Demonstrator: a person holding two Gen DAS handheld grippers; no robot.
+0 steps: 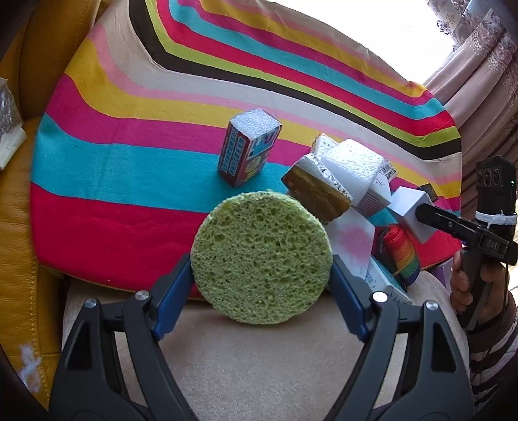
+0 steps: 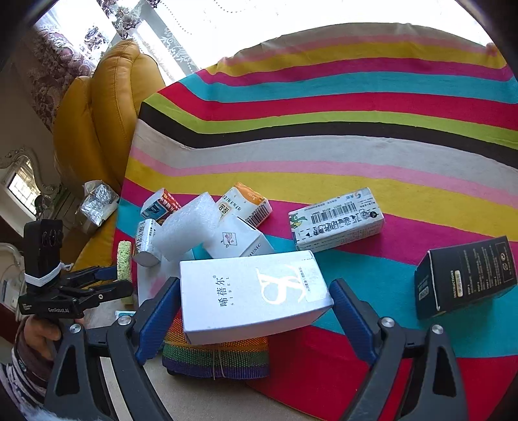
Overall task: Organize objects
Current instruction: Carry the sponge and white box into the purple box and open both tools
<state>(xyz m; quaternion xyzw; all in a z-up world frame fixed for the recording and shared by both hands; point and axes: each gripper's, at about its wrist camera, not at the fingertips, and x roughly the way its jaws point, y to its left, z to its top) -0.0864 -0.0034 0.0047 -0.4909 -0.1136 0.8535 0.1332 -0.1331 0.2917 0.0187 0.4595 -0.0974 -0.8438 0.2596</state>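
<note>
Over the striped cloth point(image 1: 129, 181) on the surface, the left tool point(image 1: 260, 275) is clamped on a round green sponge point(image 1: 262, 256), lifted at the near edge; the right tool point(image 2: 255, 311) has its 2 fingers around a white box point(image 2: 252, 294), but a gap shows at the right finger, so I cannot tell if it grips; this box rests on a rainbow strap roll point(image 2: 217, 359), beside a pile of small boxes point(image 2: 226, 226).

A striped cloth point(image 2: 323, 129) in many colours is spread over the tabletop. A yellow leather armchair point(image 2: 106, 107) is set against its edge. Patterned curtains point(image 1: 482, 55) are hung beside a window point(image 2: 259, 19) washed out by daylight. An ornate mirror frame point(image 2: 22, 181) is seen on the wall.
</note>
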